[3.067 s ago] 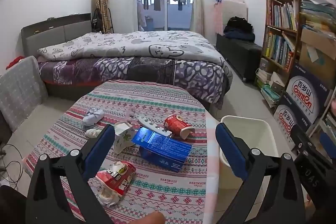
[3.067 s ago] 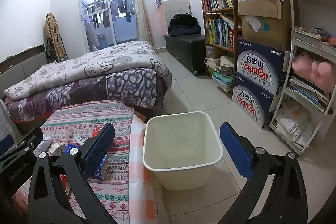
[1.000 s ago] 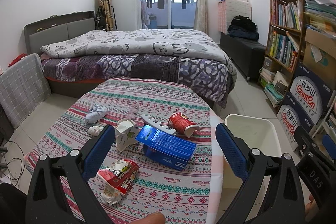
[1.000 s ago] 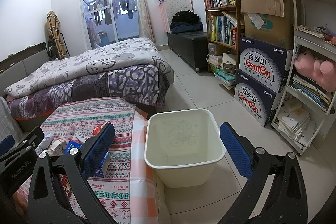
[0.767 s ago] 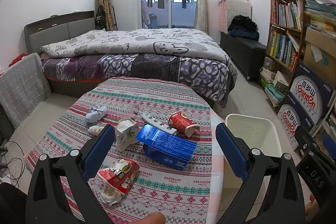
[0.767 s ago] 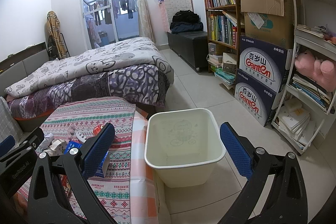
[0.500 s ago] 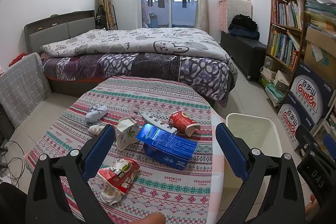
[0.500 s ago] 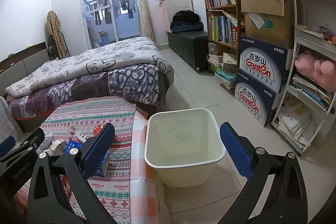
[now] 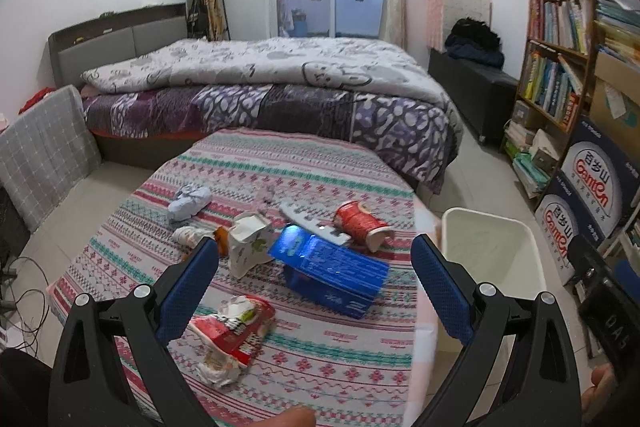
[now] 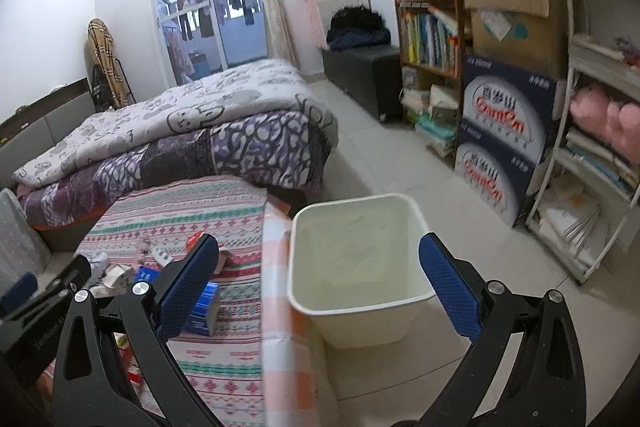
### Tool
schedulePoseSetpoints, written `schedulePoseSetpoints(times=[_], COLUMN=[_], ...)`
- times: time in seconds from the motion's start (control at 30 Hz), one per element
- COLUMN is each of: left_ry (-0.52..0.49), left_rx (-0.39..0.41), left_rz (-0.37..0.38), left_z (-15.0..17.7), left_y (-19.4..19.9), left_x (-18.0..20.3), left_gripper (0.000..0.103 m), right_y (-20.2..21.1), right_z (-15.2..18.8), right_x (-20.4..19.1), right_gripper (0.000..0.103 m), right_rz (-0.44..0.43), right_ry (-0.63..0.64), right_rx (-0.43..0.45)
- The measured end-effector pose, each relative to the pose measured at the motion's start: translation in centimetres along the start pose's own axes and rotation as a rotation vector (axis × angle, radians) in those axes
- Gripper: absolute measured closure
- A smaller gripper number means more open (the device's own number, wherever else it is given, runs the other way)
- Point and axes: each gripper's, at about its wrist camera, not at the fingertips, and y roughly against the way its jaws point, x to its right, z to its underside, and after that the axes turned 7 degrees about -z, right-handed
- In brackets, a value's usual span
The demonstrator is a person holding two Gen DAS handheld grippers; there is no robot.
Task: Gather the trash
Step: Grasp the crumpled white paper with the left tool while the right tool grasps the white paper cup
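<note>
Left wrist view: the left gripper (image 9: 314, 261) hangs above a desk (image 9: 304, 163) draped in a patterned cloth, its jaws spread wide and holding nothing. Between the jaws lie a blue carton (image 9: 330, 265), a torn white paper bag (image 9: 249, 241) and a tipped red cup (image 9: 360, 223); a crumpled red snack wrapper (image 9: 232, 331) sits just below the left jaw. A white waste bin (image 9: 490, 255) stands on the floor beyond the right jaw.

Right wrist view: the right gripper (image 10: 318, 265) is released too, jaws wide apart and empty, framing the waste bin (image 10: 360, 267) between them. The littered desk (image 10: 224, 367) lies behind the left jaw, touching the bin's side. A bed (image 10: 180, 135) fills the background.
</note>
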Motion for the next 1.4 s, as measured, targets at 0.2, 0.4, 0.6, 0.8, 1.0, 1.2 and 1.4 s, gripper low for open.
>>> schedulePoseSetpoints(times=[0.2,0.4,0.6,0.8,1.0,1.2,1.4], left_ry=[-0.018,0.001,0.049,0.109,0.108,-0.021,-0.110], left_rx=[-0.082,-0.222,-0.330,-0.489,-0.571,-0.638,-0.673], left_rz=[-0.072,-0.123,-0.128,-0.050,-0.015,-0.011,-0.060], left_z=[-1.4,-2.3,-3.9,-6.5,-6.9,-5.8,-4.5], left_y=[-3.9,-10.0,-16.2,-23.9,-29.4,-33.8,-36.8], left_x=[-3.1,-8.0,-13.0,-17.8,-19.7,-17.8,-17.3], left_gripper=[0.009,0.009,0.009,0.009,0.009,0.009,0.020], right_y=[-3.0,-6.8,-10.7,-14.2,-18.0,-20.6,-21.3], right_z=[-1.6,-0.5,-0.2,0.5,0.8,1.5,2.5], right_x=[-1.8,-4.1,-7.0,-9.8,-12.1,-14.9,-17.8], right_gripper=[0.007,0.007,0.007,0.007,0.007,0.007,0.007], right_rz=[-0.044,-0.089,-0.116,-0.161,-0.207,-0.264,-0.323], right_ry=[-0.009,-0.047,-0.037,0.002,-0.007,-0.008,0.058], right_rx=[-0.119,-0.298,-0.405,-0.451,-0.507,-0.553,-0.572])
